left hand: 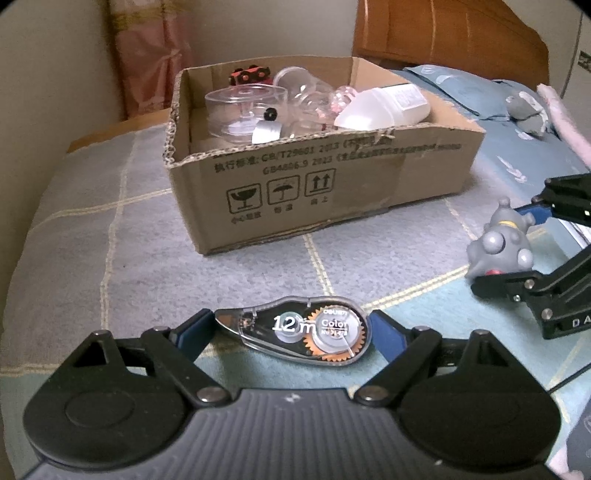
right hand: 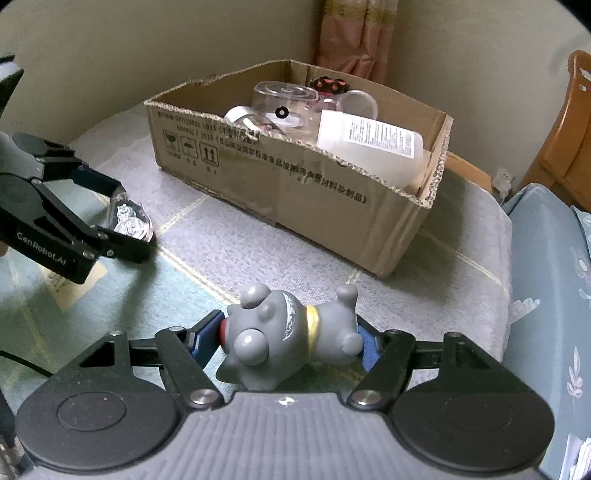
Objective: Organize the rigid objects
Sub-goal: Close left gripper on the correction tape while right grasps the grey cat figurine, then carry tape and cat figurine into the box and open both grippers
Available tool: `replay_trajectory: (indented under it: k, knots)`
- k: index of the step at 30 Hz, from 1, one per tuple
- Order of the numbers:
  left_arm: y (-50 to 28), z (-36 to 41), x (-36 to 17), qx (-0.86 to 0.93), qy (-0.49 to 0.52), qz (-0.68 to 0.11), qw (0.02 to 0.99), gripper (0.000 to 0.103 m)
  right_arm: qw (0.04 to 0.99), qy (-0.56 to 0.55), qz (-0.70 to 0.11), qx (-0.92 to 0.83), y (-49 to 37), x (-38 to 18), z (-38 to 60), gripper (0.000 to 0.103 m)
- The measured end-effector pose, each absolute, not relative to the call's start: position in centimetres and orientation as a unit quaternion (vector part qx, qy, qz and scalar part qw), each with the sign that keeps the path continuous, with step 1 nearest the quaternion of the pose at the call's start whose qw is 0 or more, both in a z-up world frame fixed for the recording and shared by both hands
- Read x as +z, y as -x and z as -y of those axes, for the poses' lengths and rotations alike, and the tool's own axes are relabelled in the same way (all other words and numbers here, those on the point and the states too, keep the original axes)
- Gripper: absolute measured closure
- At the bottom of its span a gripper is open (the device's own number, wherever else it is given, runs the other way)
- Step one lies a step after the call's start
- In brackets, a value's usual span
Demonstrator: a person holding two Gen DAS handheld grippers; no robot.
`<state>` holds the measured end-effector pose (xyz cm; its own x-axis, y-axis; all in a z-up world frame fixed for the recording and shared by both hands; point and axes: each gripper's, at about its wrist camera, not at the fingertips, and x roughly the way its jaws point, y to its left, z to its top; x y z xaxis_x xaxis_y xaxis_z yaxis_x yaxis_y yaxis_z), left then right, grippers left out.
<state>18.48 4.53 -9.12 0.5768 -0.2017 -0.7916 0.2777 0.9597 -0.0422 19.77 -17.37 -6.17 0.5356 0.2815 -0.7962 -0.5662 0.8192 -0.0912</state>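
- Correction tape dispenser (left hand: 301, 329), clear w/ "12 m" print, sits between blue pads of left gripper (left hand: 291, 330); both pads touch its ends, so fingers are clamped on it. Underside hidden; can't tell if it's lifted off the bed (left hand: 74, 229).
- Right gripper (right hand: 291, 334) is closed on grey toy figure (right hand: 284, 334), lying sideways, gold collar showing; pads press head end + rear end. Lower part of toy is cut off by gripper body.
- Cardboard box (left hand: 317, 177) stands further back on bed, toward wall-side edge, well apart from both grippers; top edges torn.
- Inside box: clear round container (left hand: 245, 109), white bottle (left hand: 384, 107) lying down, small red/black item (left hand: 249, 75) at back corner, more clear plastic pieces, hard to tell apart.
- Box bottom hidden by front wall.
- Print on box front blurred, only handling symbols readable.
- Wooden headboard (left hand: 450, 33) cut off at frame top, right of box.
- Grey lump (left hand: 528, 110) on blue bedding, too blurry to ID.
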Motion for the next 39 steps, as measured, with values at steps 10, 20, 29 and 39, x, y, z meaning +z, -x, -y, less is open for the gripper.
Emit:
replay_trajectory:
  k: [10,20,29,39]
  knots:
    - [-18.2,-4.9,-3.9,-0.17,-0.083,-0.407,0.893,0.014,0.866,0.174,-0.39,0.26,-18.2,-2.9,17.1,0.027]
    - [-22.7,-5.3,0.5,-0.173,-0.085,-0.362,0.912,0.014,0.885,0.172,-0.351,0.255,-19.0,0.6,17.0,0.027]
    - [-27.7,-5.0,-0.3,-0.145,-0.077,-0.358,0.919,0.012,0.895,0.169,-0.333,0.242,-20.2,2.1,17.0,0.027]
    - [-26.4,-7.1,-1.5,-0.139,-0.038,-0.372,0.917,0.006,0.903,0.166,-0.319,0.237,-22.3,3.5,16.4,0.027]
